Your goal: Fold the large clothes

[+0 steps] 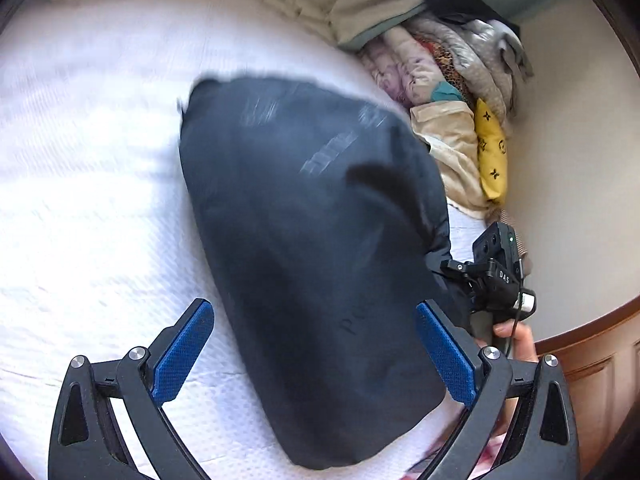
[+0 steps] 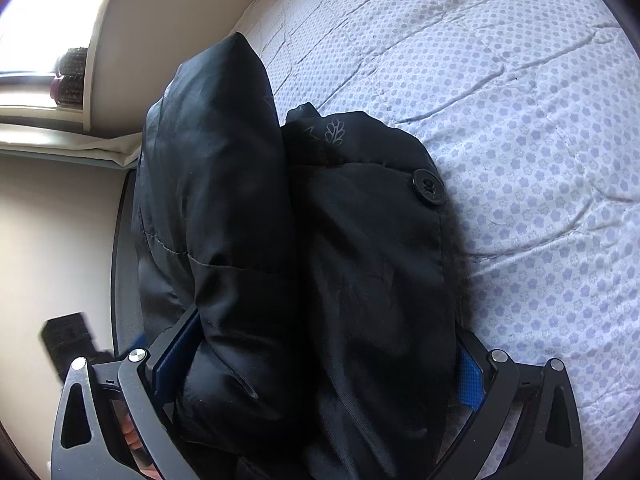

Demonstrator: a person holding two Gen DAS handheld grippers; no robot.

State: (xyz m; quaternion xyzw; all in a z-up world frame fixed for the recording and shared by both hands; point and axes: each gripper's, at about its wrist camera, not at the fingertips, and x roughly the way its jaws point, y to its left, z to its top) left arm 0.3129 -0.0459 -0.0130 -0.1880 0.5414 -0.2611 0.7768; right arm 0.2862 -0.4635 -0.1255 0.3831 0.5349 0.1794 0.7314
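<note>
A bed [image 1: 100,200] covered in a white sheet with a small pale-blue flower print fills most of the view. At the bed's far corner, against a cream wall [image 1: 572,200], a heap of folded clothes [image 1: 452,68] is stacked. A yellow patterned cloth [image 1: 491,152] lies at the heap's near end. Beside the bed, a bright window ledge [image 2: 48,96] holds dark round objects [image 2: 72,76], too blurred to identify.

Both hand-held grippers — left [image 1: 314,354], right [image 2: 316,364] — gape wide.
</note>
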